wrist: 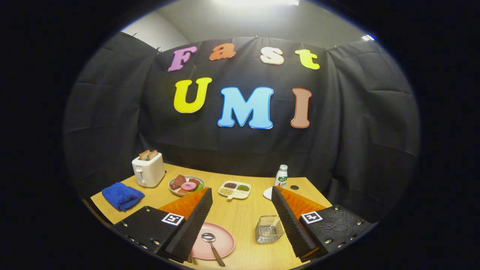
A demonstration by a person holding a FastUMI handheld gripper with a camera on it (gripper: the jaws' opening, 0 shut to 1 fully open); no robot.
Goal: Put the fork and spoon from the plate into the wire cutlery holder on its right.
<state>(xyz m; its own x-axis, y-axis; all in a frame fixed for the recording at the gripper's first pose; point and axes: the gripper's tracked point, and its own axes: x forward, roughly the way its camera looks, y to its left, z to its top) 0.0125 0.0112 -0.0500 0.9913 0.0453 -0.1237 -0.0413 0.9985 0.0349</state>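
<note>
A pink plate (221, 240) lies on the wooden table, partly under my left finger (191, 225). On it rests a spoon (212, 243) with a metal bowl and a brown handle that runs off the plate's near rim. A brown tip by the left finger's lower end may be the fork's handle; the rest is hidden. To the right of the plate stands the wire cutlery holder (268, 229), close against my right finger (290, 221), with a thin metal piece inside. My gripper (242, 195) hangs open above the table, nothing between its fingers.
Toward the back of the table (243, 213) stand a white toaster (148, 170) with bread, a blue cloth (122, 195), a plate of food (186, 185), a divided dish of beans (234, 189) and a small bottle (281, 176) on a white saucer.
</note>
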